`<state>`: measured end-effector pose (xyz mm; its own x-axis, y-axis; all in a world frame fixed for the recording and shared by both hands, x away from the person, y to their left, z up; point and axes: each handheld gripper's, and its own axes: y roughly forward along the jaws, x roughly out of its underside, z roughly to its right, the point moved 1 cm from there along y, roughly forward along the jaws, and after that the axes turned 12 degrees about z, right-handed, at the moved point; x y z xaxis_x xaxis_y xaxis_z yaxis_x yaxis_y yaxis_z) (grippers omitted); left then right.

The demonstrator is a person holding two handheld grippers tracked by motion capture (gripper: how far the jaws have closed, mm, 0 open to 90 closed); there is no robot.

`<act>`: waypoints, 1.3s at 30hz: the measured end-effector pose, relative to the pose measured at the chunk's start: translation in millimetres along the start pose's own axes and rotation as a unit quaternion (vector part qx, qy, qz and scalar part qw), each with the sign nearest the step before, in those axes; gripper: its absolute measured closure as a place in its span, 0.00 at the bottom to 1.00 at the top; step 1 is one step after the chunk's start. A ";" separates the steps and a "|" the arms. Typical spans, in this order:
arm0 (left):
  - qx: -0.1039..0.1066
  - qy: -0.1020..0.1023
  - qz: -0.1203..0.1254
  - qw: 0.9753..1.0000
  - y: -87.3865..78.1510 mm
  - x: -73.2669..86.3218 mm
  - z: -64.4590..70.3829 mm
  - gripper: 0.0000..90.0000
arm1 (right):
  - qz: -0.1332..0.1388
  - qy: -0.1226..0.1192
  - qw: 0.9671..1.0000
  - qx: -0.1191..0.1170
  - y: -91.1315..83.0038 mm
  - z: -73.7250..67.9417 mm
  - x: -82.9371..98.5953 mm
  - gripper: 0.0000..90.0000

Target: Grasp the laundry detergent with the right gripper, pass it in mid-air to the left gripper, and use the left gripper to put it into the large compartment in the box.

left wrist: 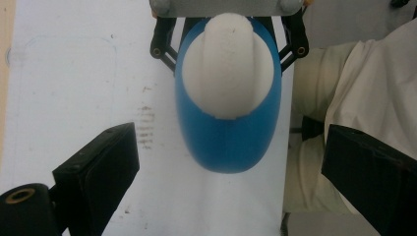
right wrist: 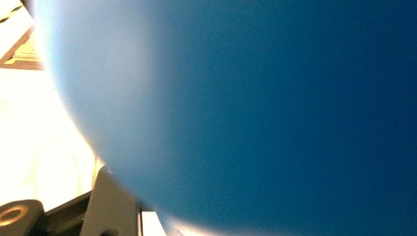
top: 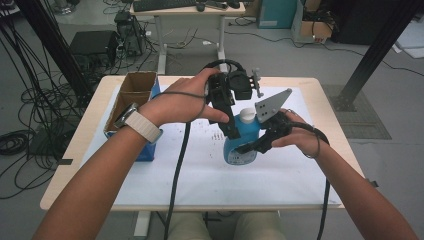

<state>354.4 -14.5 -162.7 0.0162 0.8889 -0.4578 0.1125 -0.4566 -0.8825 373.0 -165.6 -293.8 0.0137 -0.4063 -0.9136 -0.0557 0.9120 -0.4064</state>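
While the right gripper clamps the blue bottle by its body from the side, the left gripper hangs above the bottle with its jaws spread wide and nothing between them. In the left gripper view the two black jaws stand apart at both sides of the white cap, which is seen from the top and is not touched. In the right gripper view the blue wall of the bottle is pressed very close to the camera, so I judge that the grip there is firm.

The bottle stands upright near the middle of the white sheet that covers the table. A cardboard box with a blue side stands at the left part of the table, well apart from the bottle.

As I judge it, the holding part is done: the bottle is steadied. What is left is to bring the open jaws down around the cap, close them, and turn it. The cap appears to be fully on.
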 end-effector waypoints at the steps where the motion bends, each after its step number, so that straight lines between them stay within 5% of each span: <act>1: -0.001 -0.001 0.001 1.000 0.4 0.0 -0.2 0.08 | 0.000 0.000 1.000 0.001 0.2 0.1 0.0 0.48; 39: 0.004 -0.005 -0.001 1.000 10.1 -0.5 -3.5 0.08 | -0.001 0.000 1.000 0.001 13.1 4.7 2.8 0.48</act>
<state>359.0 -19.5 -171.0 0.0068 0.8895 -0.4569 0.1055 -0.4550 -0.8842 377.0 -154.5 -301.7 0.0133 -0.4091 -0.9124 -0.0543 0.9109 -0.4091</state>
